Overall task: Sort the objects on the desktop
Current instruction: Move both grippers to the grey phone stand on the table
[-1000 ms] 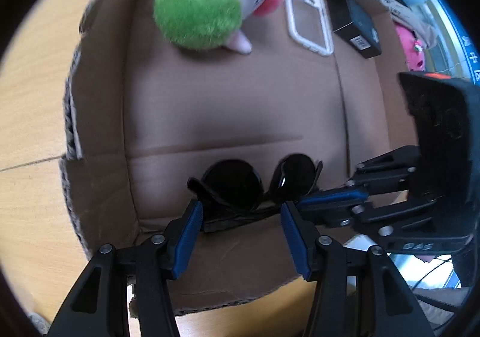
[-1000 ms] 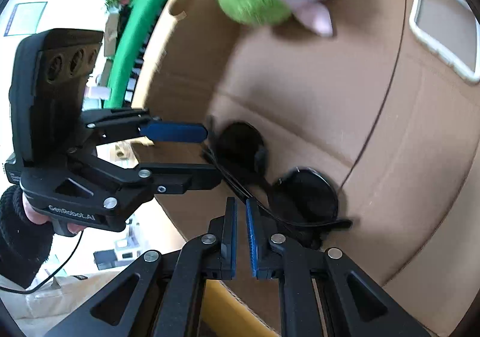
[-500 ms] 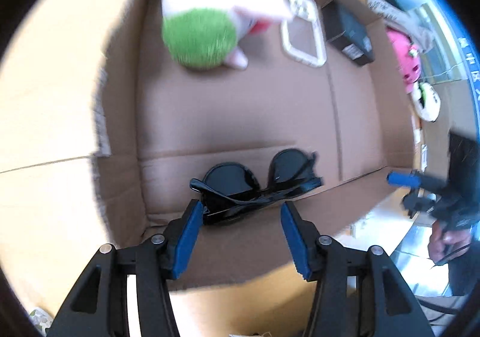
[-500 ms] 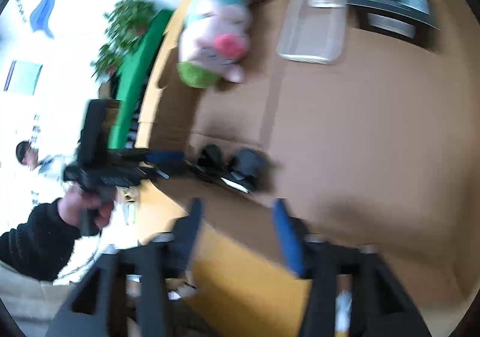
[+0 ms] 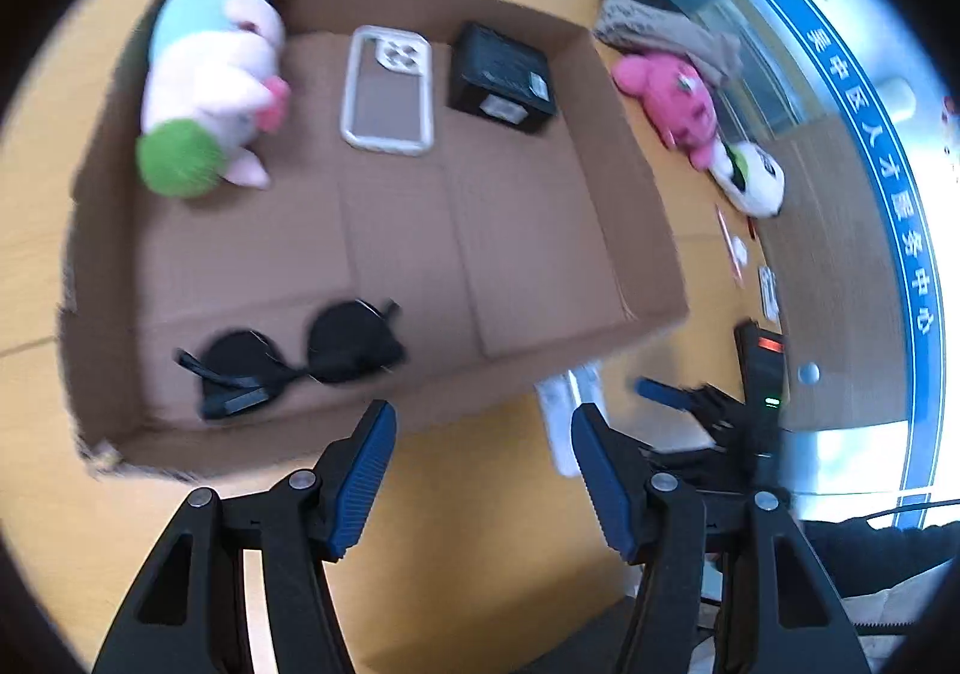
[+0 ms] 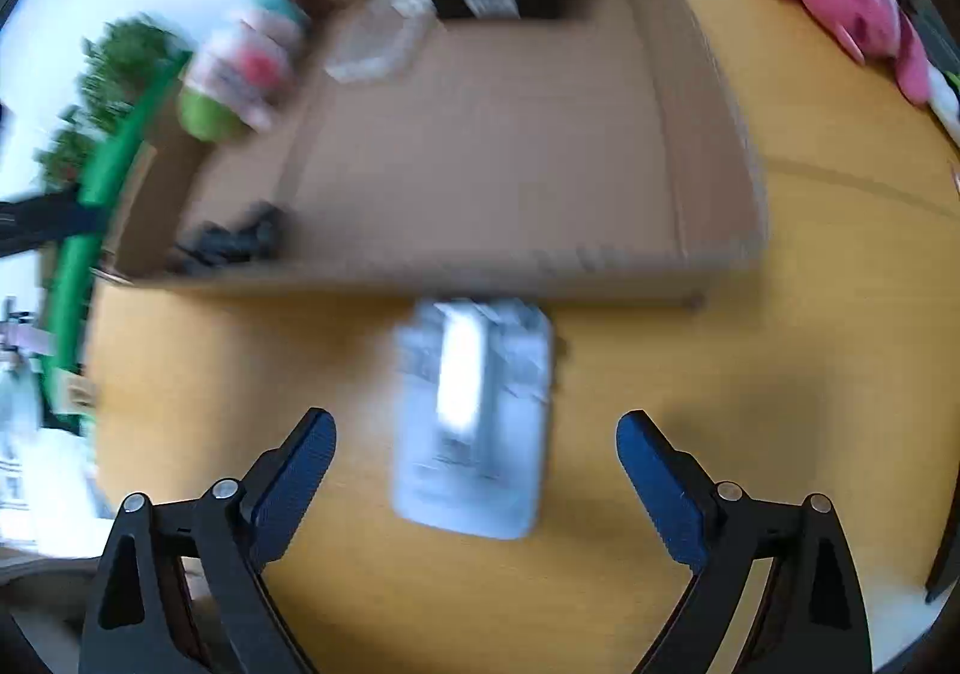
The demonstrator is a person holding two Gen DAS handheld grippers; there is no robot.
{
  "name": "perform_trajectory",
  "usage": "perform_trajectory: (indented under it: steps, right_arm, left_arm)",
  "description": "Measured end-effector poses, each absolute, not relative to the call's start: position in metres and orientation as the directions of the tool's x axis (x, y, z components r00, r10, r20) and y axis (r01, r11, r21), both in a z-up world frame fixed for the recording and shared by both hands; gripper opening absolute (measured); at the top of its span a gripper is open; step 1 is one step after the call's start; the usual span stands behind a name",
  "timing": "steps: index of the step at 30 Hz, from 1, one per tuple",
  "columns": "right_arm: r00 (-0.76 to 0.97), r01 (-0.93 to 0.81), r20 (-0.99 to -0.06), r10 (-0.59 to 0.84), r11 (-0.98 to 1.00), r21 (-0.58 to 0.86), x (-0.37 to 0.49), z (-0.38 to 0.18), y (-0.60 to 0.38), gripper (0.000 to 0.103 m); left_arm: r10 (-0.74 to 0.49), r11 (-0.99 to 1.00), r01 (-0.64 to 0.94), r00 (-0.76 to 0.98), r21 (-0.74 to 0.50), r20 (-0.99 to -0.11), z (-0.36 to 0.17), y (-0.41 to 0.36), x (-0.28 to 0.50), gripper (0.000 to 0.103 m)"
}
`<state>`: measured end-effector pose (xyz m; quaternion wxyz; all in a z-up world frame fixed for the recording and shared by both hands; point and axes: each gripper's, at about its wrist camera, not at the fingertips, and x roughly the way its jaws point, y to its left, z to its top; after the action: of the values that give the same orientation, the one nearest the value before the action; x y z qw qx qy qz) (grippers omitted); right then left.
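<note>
Wooden counter (image 6: 810, 266) with a shallow cardboard box (image 5: 636, 230) of sorted things.
Sunglasses (image 5: 288, 362) lie in the box's near left corner. Left hand-held gripper (image 5: 483, 470) hangs released near the box's edge, its jaws just widened, nothing between. Right hand-held gripper (image 6: 474, 452), jaws just spread wide, hovers released over a blurred white packet (image 6: 474, 422).

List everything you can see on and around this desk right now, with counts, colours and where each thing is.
cardboard box: 1, brown, on the desk
sunglasses: 1, black, in box, near corner
plush pig: 1, pink with green, in box
phone case: 1, clear, in box
small box: 1, black, in box
white packet: 1, on desk outside box
pink plush: 1, on desk beside box
desk: 1, wooden
left gripper: open, empty
right gripper: just opened wide, above packet
</note>
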<state>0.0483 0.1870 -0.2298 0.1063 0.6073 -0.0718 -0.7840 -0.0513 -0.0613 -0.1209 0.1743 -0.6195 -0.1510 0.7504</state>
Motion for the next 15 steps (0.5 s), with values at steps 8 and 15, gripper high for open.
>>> perform_trajectory:
  steps: [8, 15]
  right_arm:
    - [-0.282, 0.264, -0.936, -0.211, -0.955, 0.136, 0.072, -0.251, 0.177, 0.094]
    - [-0.300, 0.363, -0.940, -0.164, -0.931, 0.046, 0.090, -0.262, 0.149, 0.081]
  left_arm:
    - [0.442, -0.897, -0.069, -0.117, -0.437, -0.889, -0.133, -0.028, -0.015, 0.060]
    - [0.466, -0.884, -0.017, -0.095, -0.467, -0.880, -0.165, -0.008, -0.007, 0.060]
